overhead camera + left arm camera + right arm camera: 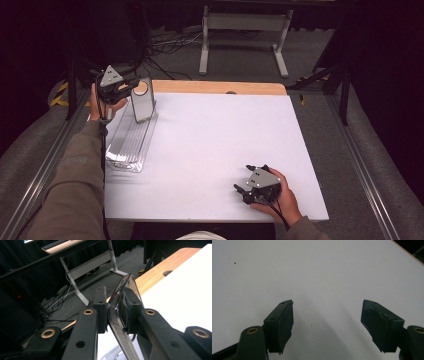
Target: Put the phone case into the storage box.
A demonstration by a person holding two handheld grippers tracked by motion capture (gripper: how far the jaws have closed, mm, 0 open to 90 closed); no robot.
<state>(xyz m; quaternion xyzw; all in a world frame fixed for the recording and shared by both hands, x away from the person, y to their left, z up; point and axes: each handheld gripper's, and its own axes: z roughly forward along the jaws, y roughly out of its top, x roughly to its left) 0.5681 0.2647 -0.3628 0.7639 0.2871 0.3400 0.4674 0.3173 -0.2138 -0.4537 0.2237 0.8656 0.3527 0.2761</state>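
Two pads of the left hand-held gripper (pixel 113 312) pinch the clear lid (pixel 122 322); right hand-held gripper (pixel 327 325) gapes wide.

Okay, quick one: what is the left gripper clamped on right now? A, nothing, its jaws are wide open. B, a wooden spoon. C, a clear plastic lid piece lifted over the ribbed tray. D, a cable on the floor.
C: in the left gripper view the left gripper has both pads pressed on the clear plastic lid piece, which the high view shows standing tilted over the ribbed tray.
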